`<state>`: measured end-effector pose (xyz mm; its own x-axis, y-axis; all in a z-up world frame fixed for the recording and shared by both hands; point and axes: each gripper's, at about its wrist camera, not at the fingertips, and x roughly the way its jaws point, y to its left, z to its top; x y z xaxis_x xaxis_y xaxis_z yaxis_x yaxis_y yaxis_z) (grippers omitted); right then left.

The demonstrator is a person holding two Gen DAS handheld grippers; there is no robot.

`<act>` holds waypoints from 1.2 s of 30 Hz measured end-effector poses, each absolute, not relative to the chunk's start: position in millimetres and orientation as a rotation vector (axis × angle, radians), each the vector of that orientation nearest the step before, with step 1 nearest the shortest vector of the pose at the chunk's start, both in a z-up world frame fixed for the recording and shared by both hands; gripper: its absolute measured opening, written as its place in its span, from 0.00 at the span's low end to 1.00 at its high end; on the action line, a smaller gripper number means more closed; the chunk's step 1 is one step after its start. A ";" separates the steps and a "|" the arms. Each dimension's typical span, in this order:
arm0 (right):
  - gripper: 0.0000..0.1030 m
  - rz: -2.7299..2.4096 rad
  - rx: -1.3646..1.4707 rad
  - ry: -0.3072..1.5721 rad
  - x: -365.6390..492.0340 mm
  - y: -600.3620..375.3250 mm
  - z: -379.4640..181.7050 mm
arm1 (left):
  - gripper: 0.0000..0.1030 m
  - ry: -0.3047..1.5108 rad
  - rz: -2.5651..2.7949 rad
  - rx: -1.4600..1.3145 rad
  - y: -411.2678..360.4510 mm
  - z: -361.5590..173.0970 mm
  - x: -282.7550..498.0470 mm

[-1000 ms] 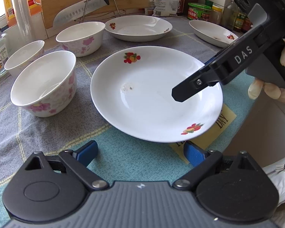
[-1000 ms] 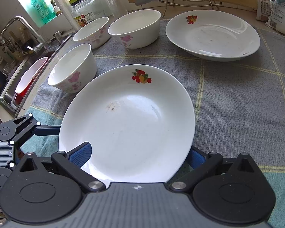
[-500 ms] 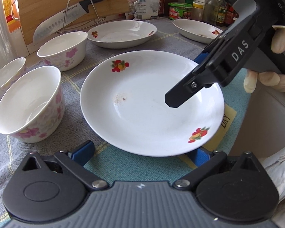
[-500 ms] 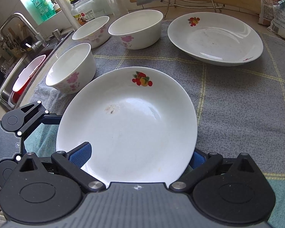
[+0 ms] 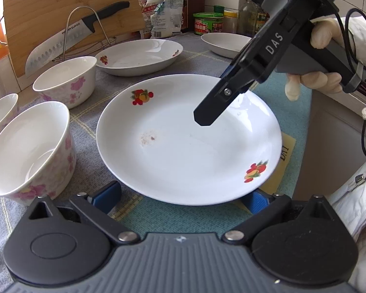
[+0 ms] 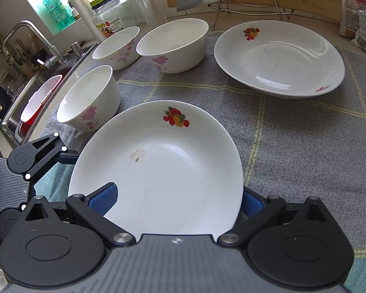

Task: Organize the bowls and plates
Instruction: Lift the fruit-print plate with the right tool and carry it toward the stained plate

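Observation:
A white plate with red fruit prints lies on the grey checked cloth, a small stain on its inside. My left gripper is open at its widest, and the plate's near rim lies over its right pad. My right gripper is open too, with the plate slanting through its jaws: the left pad lies over the plate and the right pad under it. One black finger hangs above the plate. Two more plates and three flowered bowls stand around.
A knife rests on a wire rack before a wooden board. Jars and bags line the back wall. The sink lies left of the bowls. A gloved hand holds the right gripper near the counter's right edge.
The left view has rolled and its jaws have spread slightly. The plate's near rim now lies over the left gripper's right pad. The right gripper has stayed at the plate.

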<state>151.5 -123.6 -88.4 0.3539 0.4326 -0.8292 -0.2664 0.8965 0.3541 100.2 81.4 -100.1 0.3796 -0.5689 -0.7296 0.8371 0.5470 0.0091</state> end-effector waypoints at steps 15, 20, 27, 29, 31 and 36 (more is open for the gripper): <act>1.00 0.546 0.215 1.162 165.4 -128.2 -88.8 | 0.95 0.709 -1.004 0.461 82.0 -99.1 103.1; 1.00 0.556 0.256 1.177 170.8 -131.5 -89.2 | 0.95 0.700 -1.018 0.474 82.1 -99.1 103.4; 1.00 0.551 0.358 1.224 180.6 -138.9 -89.9 | 0.95 0.698 -1.027 0.478 81.6 -99.4 105.3; 1.00 0.551 0.367 1.233 181.5 -139.7 -89.7 | 0.95 0.696 -1.029 0.478 82.0 -99.6 104.4; 1.00 0.549 0.352 1.238 180.9 -137.5 -89.1 | 0.95 0.697 -1.031 0.482 81.5 -99.4 104.6; 1.00 0.545 0.309 1.249 179.6 -131.3 -87.7 | 0.95 0.703 -1.032 0.482 81.0 -98.3 105.6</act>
